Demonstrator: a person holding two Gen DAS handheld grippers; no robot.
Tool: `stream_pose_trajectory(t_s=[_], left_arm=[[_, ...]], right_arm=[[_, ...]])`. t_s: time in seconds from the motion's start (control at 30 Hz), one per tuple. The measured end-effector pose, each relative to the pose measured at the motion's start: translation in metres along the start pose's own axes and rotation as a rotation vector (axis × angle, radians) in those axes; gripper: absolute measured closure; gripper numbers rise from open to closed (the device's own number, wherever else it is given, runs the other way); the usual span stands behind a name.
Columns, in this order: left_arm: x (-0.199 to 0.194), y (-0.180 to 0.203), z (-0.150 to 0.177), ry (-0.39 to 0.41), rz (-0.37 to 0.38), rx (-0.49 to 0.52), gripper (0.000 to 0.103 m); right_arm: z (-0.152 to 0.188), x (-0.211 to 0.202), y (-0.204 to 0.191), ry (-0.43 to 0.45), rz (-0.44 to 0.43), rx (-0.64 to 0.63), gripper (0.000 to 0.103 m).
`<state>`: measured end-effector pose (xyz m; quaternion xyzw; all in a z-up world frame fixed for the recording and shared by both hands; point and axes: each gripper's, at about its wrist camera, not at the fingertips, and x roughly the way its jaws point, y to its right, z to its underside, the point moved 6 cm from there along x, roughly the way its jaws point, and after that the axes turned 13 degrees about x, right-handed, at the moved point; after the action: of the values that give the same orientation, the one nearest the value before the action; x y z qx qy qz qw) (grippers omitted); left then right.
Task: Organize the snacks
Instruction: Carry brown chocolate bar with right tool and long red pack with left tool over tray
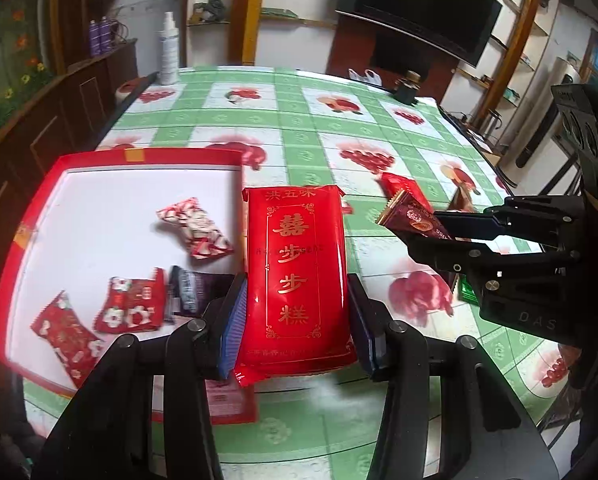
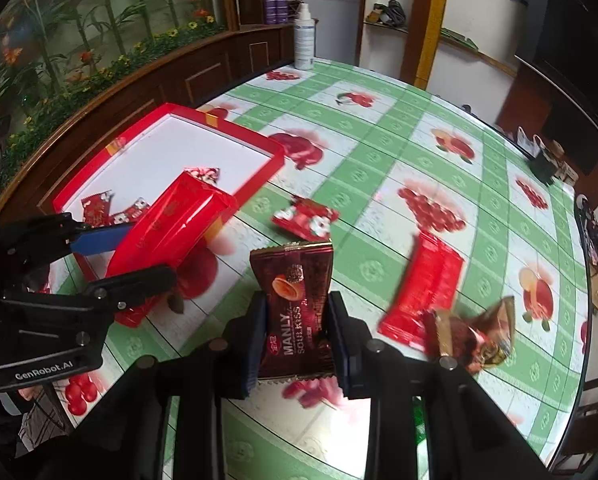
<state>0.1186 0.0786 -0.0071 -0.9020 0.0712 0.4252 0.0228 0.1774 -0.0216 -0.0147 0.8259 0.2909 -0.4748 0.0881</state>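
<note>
My left gripper is shut on a big red cake packet with gold characters, held above the table beside the red tray. Inside the white-floored tray lie several small red-and-white snack packets and a dark one. My right gripper is shut on a dark brown chocolate packet, lifted over the tablecloth. In the right wrist view the left gripper carries the red cake packet at the left. On the cloth lie a red-and-white packet, a long red packet and a brown-gold wrapper.
The table wears a green-and-white checked cloth with fruit prints. A white spray bottle stands at its far left corner and a small dark object at the far right. A wooden cabinet runs along the left; a television hangs behind.
</note>
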Motion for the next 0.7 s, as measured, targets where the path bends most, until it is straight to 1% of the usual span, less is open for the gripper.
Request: stream_pose_trajectory(t_s=[0.27,0.7], left_arm=[[-0.008,-0.034,0.007,0.001,-0.046,-0.057,0.057],[-0.004,-0.083,0.019,-0.023,-0.108,-0.150,0.057]], right_arm=[[-0.011,0.007,-0.025,-0.004,-0.032,-0.025,0.071],[-0.034,0.029,-0.054,-0.017,-0.084,-0.033,0.071]])
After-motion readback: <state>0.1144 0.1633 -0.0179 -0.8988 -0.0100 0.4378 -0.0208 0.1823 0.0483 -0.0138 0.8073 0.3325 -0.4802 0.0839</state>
